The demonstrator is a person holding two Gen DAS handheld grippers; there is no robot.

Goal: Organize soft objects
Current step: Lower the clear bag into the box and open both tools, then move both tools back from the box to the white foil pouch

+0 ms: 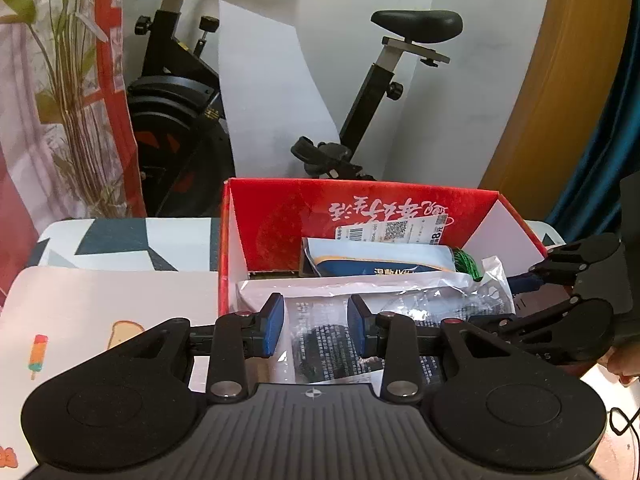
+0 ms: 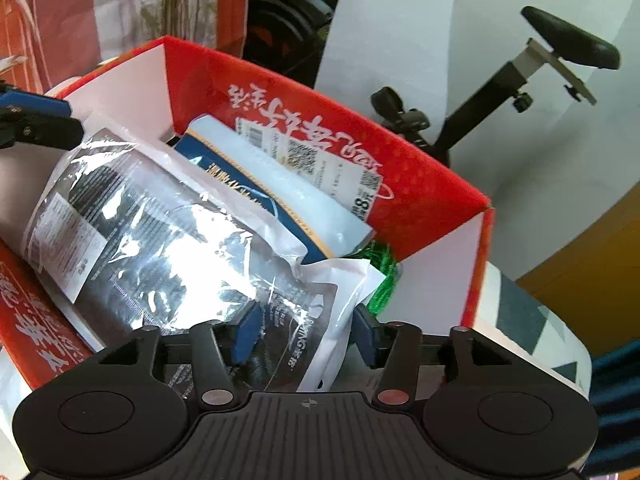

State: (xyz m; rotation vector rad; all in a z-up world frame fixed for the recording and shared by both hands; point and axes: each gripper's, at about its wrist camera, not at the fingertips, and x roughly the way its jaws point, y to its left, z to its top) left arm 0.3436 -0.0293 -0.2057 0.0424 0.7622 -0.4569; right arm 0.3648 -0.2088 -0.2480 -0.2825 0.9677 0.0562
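Right wrist view: the right gripper (image 2: pixel 304 334) sits jaws apart, pads astride the near corner of the plastic packet (image 2: pixel 172 236) but not pinching it. That packet lies in the red box (image 2: pixel 432 196), running up-left toward the left gripper (image 1: pixel 316 326), also part-open and empty.

A black exercise bike (image 1: pixel 376 92) stands beside a leafy plant (image 1: pixel 68 80).

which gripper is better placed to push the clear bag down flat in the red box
Right, probably. The right gripper is open astride the clear bag's near corner, inside the red box. The left gripper is open over the other end.
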